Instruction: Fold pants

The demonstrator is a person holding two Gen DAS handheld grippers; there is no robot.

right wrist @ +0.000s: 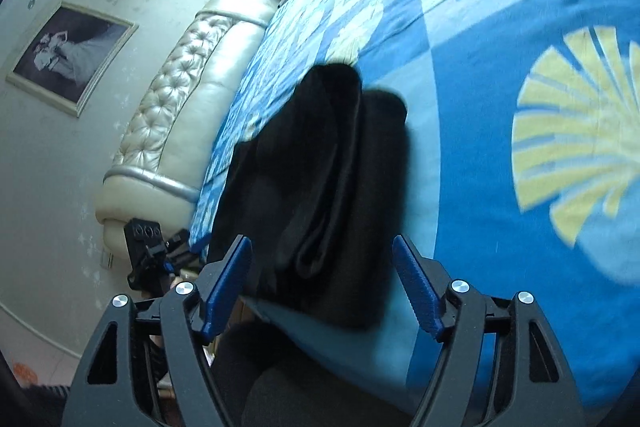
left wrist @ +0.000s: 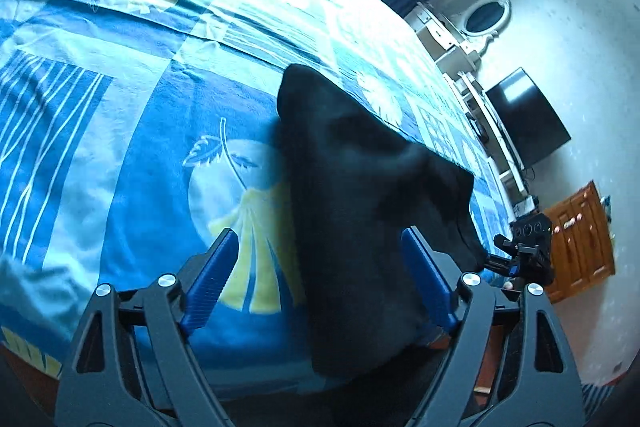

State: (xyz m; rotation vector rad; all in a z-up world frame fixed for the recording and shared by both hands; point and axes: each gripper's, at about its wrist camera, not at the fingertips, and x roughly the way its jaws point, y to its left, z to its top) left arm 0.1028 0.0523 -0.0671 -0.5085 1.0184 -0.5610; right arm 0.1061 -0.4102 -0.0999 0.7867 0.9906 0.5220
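The black pants (left wrist: pixel 360 195) lie folded in a thick bundle near the bed's edge on the blue patterned bedspread (left wrist: pixel 132 131). In the left wrist view my left gripper (left wrist: pixel 320 239) is open, blue pads wide apart, with the bundle's near end between the fingers. In the right wrist view the pants (right wrist: pixel 316 187) show stacked folds, and my right gripper (right wrist: pixel 322 247) is open around their near end. The right gripper also shows in the left wrist view (left wrist: pixel 520 255) at the bundle's right tip. The left gripper shows in the right wrist view (right wrist: pixel 154 255) at the bed's edge.
A cream tufted headboard (right wrist: pixel 180 99) and a framed picture (right wrist: pixel 68 55) stand on the wall beyond the bed. A dark TV (left wrist: pixel 524 119), white shelves (left wrist: pixel 480 107) and a wooden cabinet (left wrist: pixel 580 243) stand past the bed's far side. A person's dark-clad legs (right wrist: pixel 304 387) are below the bed edge.
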